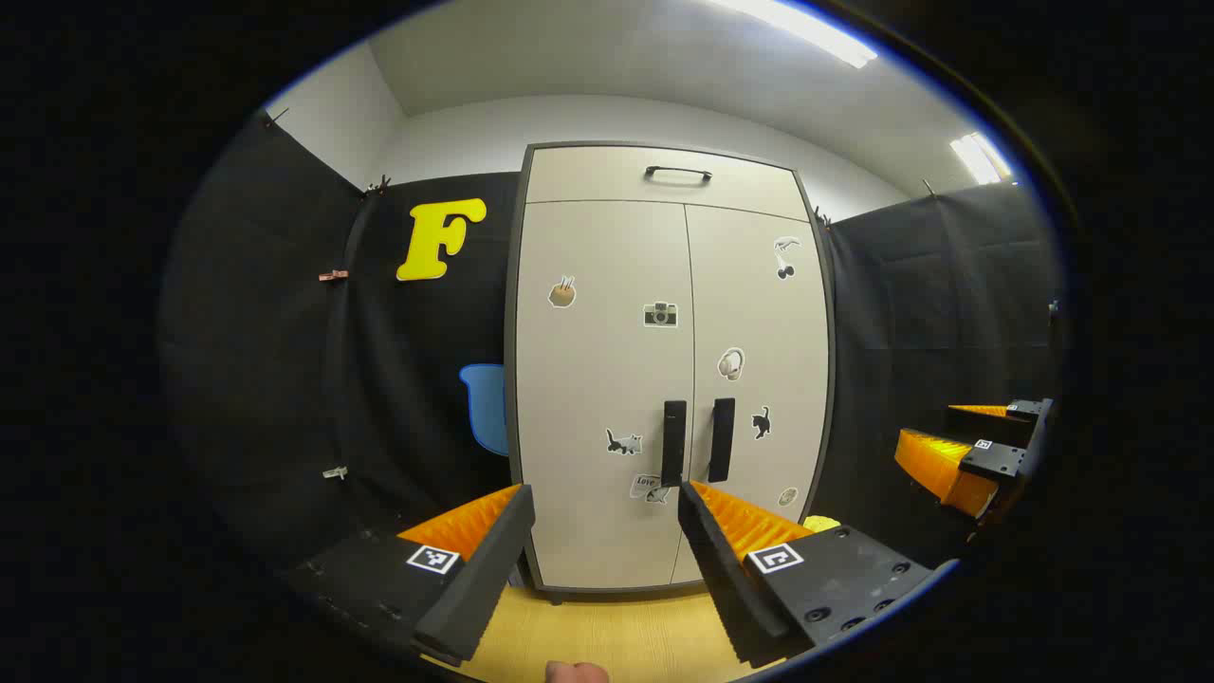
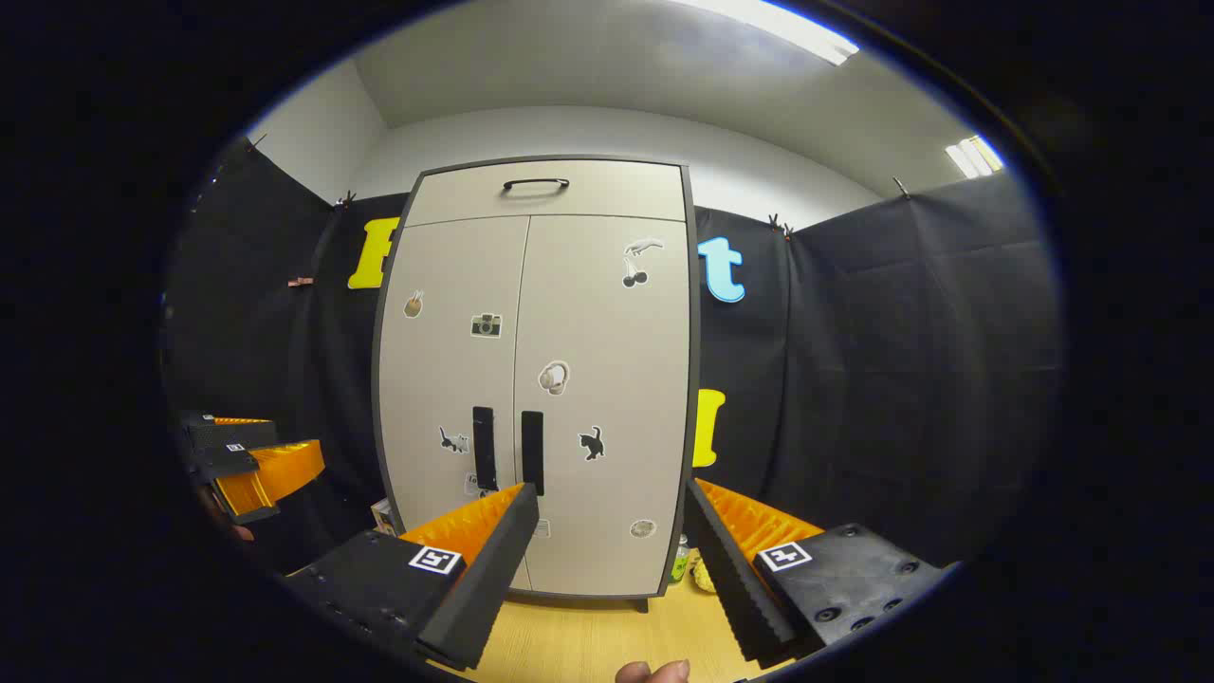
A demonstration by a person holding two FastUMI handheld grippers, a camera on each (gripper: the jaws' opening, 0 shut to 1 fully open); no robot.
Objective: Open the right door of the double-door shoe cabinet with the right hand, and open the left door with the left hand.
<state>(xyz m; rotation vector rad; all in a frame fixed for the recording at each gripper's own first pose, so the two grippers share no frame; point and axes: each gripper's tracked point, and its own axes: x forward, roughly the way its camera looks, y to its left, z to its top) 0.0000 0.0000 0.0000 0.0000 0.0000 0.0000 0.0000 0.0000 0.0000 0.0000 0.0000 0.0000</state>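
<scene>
Starting nearest you, your left tongs (image 1: 607, 531) are spread wide with nothing between the fingers, and your right tongs (image 2: 612, 531) are spread the same way, also empty; each pair hangs above the pale wooden floor (image 1: 616, 636), well short of the cabinet. In the left gripper view the right tongs (image 1: 977, 451) sit off to the side, level with the handles. Beyond them stands the shoe cabinet (image 2: 541, 379), upright against the black cloth wall, both doors closed and flush. The left door (image 1: 602, 379) and the right door (image 2: 607, 379) meet at a centre seam, and on either side of it run two slim dark vertical bars: the left handle (image 1: 673, 441) and the right handle (image 2: 532, 451), close beside each other. Take hold there, fingers straddling each bar across its width, about mid-height. I'd judge the doors to be rigid, light panels swinging on outer hinges, so expect an arc, not a straight pull; follow it with your wrist. The handles look smooth and narrow, so close firmly or they may slip. A top drawer (image 2: 545, 190) with its own handle is no part of this job.
</scene>
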